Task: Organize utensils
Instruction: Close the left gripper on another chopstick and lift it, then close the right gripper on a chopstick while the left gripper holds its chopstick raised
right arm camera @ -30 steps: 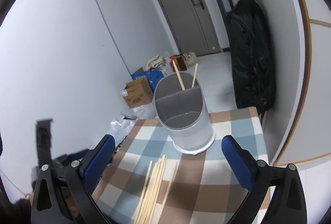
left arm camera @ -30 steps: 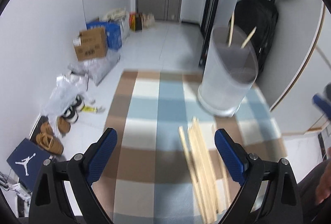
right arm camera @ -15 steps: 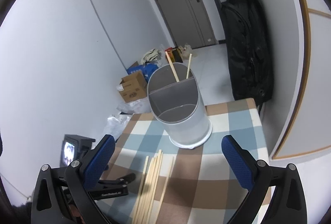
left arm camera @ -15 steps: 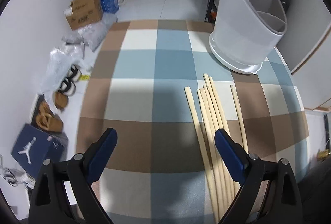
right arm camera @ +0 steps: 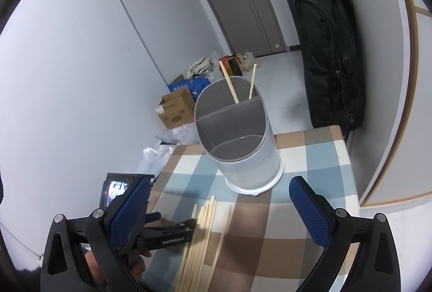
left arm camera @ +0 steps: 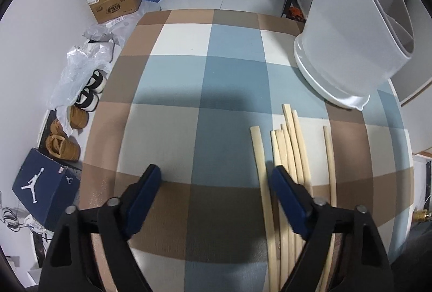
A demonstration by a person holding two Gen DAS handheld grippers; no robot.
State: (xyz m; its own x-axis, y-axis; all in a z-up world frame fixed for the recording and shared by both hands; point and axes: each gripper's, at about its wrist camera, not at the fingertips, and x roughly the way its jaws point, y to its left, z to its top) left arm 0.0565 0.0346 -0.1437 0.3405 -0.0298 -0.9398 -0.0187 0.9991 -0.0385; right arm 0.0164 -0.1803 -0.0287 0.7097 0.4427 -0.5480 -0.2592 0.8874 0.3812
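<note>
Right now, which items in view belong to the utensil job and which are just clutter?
Job:
- loose pale wooden chopsticks on the checked cloth
- grey divided plastic holder, two chopsticks standing in it
- left tongs, closing, nothing gripped

Clutter:
- brown cardboard box
- navy shoebox
- tan shoes
- black bag

Blue/brown/white checked cloth [left arm camera: 172, 81], pale wood chopsticks [left arm camera: 293, 146], grey-white holder [right arm camera: 243, 146], blue gripper pads [left arm camera: 286, 192].

Pale bare-wood chopsticks [left arm camera: 290, 146] on matt woven checked cloth [left arm camera: 216, 81]; smooth frosted-plastic holder [right arm camera: 243, 141].
</note>
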